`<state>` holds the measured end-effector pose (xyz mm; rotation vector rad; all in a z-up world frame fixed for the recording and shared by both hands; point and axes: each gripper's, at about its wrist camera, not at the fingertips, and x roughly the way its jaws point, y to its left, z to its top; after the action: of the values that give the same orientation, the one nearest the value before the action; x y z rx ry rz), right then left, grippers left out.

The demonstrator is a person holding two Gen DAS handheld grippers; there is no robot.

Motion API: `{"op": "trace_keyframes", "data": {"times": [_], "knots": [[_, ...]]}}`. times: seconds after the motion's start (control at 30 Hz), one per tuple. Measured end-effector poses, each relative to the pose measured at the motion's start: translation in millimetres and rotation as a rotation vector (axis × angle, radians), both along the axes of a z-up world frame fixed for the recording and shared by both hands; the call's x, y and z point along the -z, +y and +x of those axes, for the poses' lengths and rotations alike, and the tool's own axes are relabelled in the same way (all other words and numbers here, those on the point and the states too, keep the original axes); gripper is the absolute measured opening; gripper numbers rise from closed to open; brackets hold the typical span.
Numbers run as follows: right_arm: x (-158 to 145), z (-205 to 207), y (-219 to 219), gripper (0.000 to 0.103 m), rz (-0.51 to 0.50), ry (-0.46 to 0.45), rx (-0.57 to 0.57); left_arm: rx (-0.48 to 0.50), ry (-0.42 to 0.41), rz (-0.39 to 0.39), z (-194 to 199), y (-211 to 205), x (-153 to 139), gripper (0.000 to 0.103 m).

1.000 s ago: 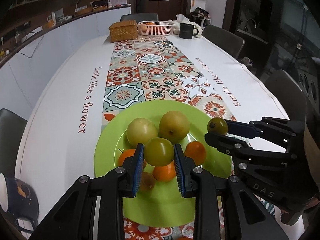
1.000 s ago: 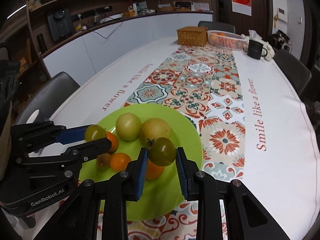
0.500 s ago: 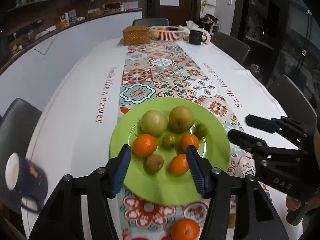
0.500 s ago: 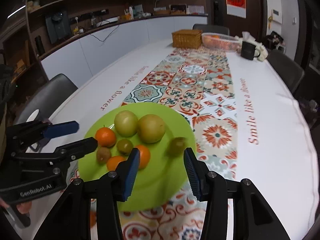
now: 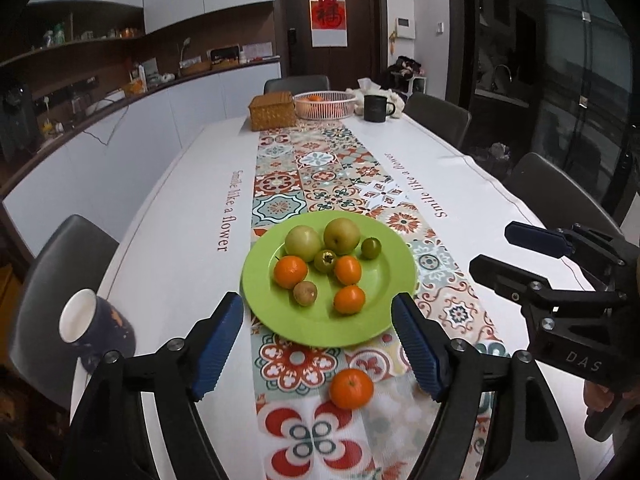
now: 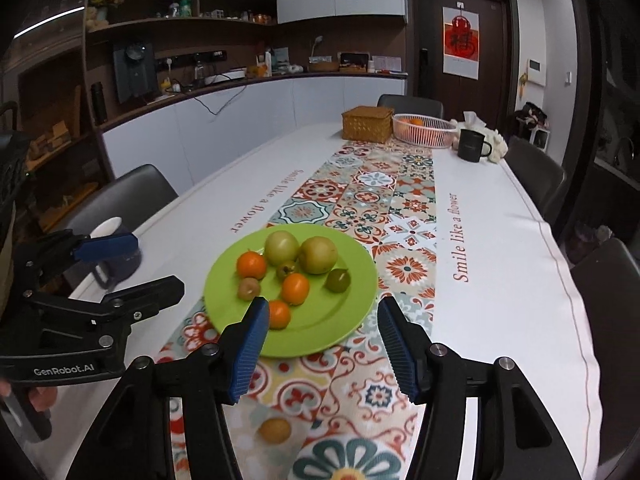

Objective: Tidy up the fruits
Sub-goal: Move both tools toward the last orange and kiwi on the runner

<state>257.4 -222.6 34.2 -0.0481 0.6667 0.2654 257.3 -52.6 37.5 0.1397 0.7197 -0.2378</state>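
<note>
Nearest, the left tool (image 5: 318,330) and the right tool (image 6: 320,326) both hang above the surface (image 5: 176,264) with jaws opening and nothing between them. A loose orange (image 5: 351,388) lies on the patterned runner (image 5: 320,168) just before the green plate (image 5: 372,320). The plate holds pears, oranges and small green fruits. Far off stand a wicker box (image 5: 272,111), a white basket (image 5: 325,105) and a black mug (image 5: 376,108)

In the right wrist view, the blue-padded left finger (image 6: 250,344) hides part of a small orange tangerine (image 6: 279,314) at six o'clock on the lime-green round plate (image 6: 352,316); the far pink wire basket's (image 6: 424,130) contents are too small to identify.
</note>
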Motion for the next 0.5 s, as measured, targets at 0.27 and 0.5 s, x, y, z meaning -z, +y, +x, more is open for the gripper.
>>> {"op": "trace_keyframes", "data": {"times": [0.27, 0.5], "knots": [[-9.1, -37.1, 4.1, 0.057, -0.016, -0.017, 0.016, 0.014, -0.032, -0.003, -38.7, 8.6, -1.3, 0.079], [2.6, -60.8, 9.1, 0.057, 0.006, 0.01, 0.012, 0.074, -0.042, 0.006, -63.4, 9.9, 10.3, 0.078]]}}
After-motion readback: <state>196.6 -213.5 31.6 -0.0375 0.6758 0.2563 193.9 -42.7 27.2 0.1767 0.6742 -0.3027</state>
